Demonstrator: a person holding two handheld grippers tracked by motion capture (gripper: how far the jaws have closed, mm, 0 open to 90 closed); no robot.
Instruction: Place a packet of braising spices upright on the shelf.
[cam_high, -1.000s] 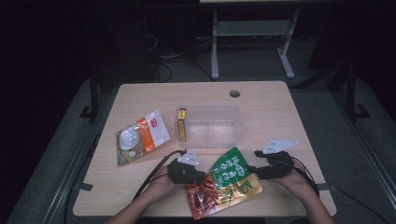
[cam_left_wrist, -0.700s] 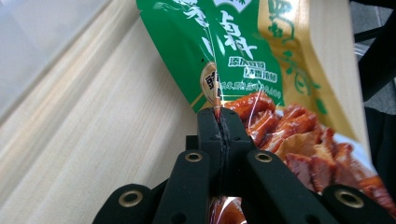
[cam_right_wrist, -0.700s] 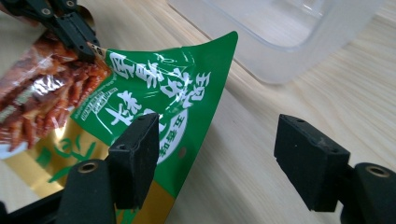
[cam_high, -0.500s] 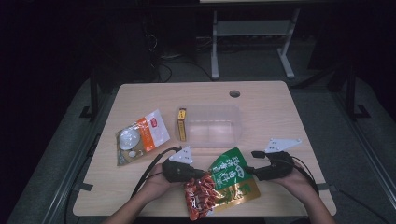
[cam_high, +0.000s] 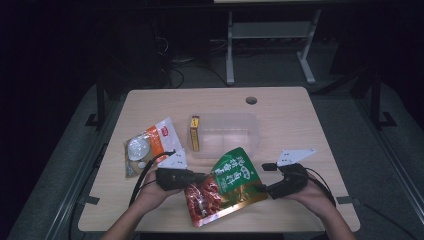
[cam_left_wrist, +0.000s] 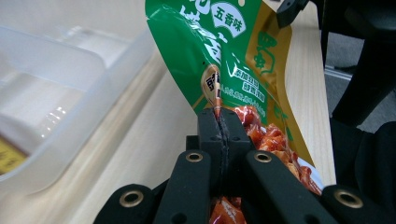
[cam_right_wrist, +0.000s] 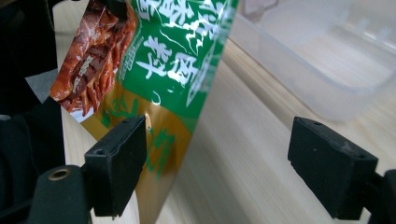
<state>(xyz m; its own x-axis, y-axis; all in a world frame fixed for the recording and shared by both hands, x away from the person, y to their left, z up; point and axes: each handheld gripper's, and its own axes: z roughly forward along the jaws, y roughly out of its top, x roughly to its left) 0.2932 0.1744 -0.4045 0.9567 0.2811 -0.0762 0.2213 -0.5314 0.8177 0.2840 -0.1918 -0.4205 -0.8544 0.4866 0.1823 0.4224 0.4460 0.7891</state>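
A light wooden desk (cam_high: 300, 115) with a round cable hole (cam_high: 251, 100) near its far edge carries a clear plastic container (cam_high: 230, 135) at the middle. A small yellow box (cam_high: 194, 133) stands inside the container's left end. Towards the left edge lies a flat orange-and-white packet (cam_high: 148, 146) (its print is too small to read).

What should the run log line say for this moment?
left gripper: shut on green-and-red foil snack pouch | right gripper: open, jaws just opening | clear plastic tub: beside
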